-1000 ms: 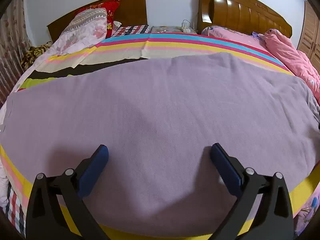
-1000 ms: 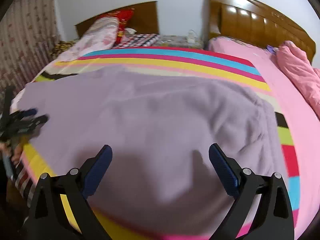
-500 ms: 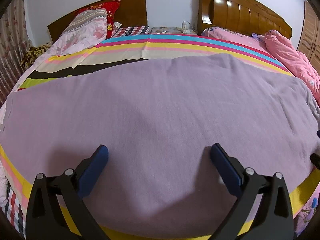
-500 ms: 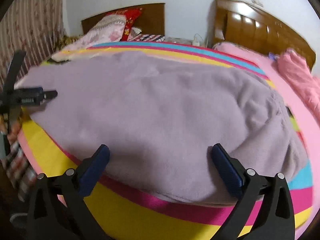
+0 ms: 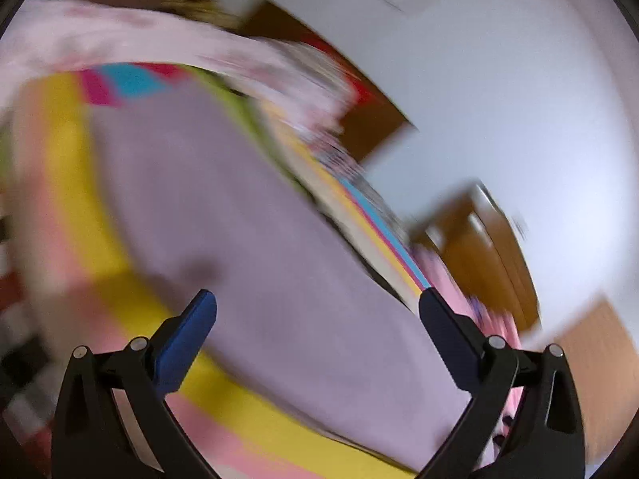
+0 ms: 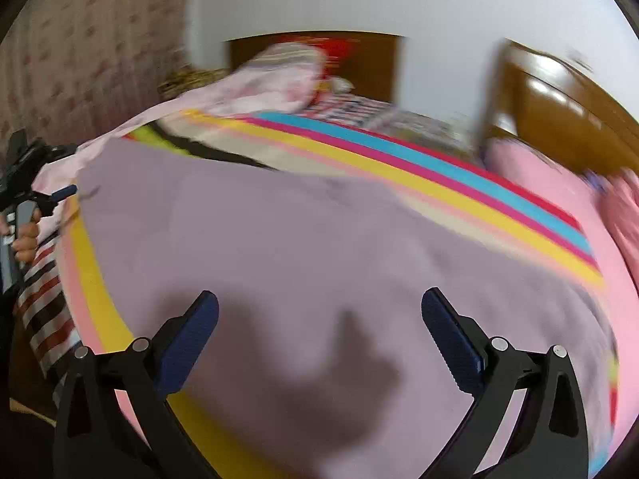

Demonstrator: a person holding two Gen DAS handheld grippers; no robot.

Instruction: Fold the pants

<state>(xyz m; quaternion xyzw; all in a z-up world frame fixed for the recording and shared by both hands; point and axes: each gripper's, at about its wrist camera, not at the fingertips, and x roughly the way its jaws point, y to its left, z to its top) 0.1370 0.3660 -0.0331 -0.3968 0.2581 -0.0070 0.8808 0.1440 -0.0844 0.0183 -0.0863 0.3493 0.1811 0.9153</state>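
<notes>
The lilac fleece pants (image 6: 299,247) lie spread flat across the striped bed, filling most of the right wrist view. My right gripper (image 6: 319,299) hovers over their near part, open, with nothing between its blue pads. The left wrist view is heavily blurred and tilted; the pants (image 5: 247,239) run diagonally through it. My left gripper (image 5: 317,299) is open and empty above their near edge. It also shows in the right wrist view as a left gripper (image 6: 60,191) at the pants' far left corner, held by a hand (image 6: 24,239).
The striped sheet (image 6: 439,167) shows beyond the pants. Pillows (image 6: 279,76) lie against a dark headboard at the back. A second wooden headboard (image 6: 567,119) and pink bedding (image 6: 623,207) are on the right. A patterned wall (image 6: 80,60) stands at left.
The left wrist view has swung and tilted sharply toward the bed's left side and blurred. The right wrist view has lifted from the pants' near edge to look over them. Both grippers stayed open.
</notes>
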